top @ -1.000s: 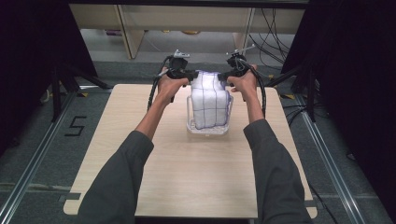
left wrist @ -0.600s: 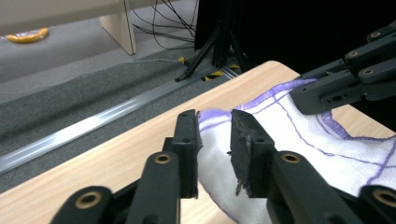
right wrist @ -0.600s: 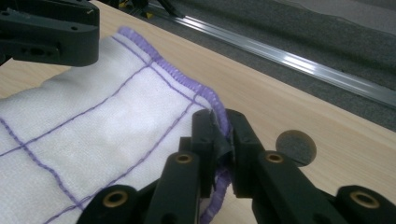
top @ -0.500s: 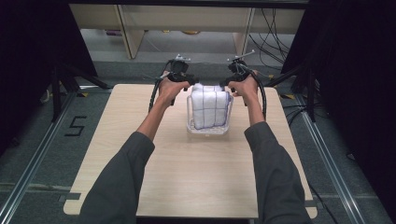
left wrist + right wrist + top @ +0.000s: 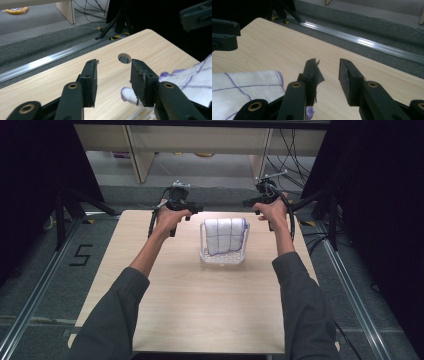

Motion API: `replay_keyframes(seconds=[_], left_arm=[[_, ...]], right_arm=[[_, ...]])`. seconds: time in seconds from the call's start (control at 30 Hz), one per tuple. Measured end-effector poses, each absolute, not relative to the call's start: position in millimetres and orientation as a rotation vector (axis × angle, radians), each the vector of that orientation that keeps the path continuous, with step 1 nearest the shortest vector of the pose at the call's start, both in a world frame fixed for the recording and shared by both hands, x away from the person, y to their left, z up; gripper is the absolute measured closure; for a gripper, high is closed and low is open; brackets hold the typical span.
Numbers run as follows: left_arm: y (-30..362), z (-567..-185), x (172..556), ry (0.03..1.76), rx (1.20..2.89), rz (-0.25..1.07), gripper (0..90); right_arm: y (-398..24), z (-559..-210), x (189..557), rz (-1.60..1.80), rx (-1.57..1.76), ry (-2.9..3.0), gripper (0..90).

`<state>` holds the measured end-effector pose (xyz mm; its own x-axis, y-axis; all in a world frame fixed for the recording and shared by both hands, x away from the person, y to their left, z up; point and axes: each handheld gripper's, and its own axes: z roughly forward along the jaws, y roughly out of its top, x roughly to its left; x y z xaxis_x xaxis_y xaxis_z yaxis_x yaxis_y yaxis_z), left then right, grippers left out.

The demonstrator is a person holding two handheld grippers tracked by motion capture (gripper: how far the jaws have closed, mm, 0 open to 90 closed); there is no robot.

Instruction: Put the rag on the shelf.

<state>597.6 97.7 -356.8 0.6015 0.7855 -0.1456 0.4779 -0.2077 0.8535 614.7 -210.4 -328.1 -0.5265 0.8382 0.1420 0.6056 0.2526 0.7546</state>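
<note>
Looking from left to right, we see the left gripper (image 5: pixel 196 209) held just left of the clear basket (image 5: pixel 223 258), its jaws part open with nothing between them, having just been opening. The basket stands near the far middle of the wooden table (image 5: pixel 200 310), with white cloths (image 5: pixel 225 234) rolled upright inside. The right gripper (image 5: pixel 248 202) hovers just right, jaws likewise just opening and empty.
</note>
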Motion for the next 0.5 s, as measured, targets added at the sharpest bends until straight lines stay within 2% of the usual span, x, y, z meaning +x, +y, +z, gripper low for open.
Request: replay_keyframes(seconds=[0.27, 0.5], left_arm=[[108, -354, 585, 1.024, 1.864, 0.377, 45.2], [119, -351, 572, 1.028, 1.862, 0.377, 40.1]], right_arm=[[-222, -327, 597, 1.165, 1.345, 2.231, 62.3], [-230, -323, 582, 1.165, 1.318, 2.231, 58.6]])
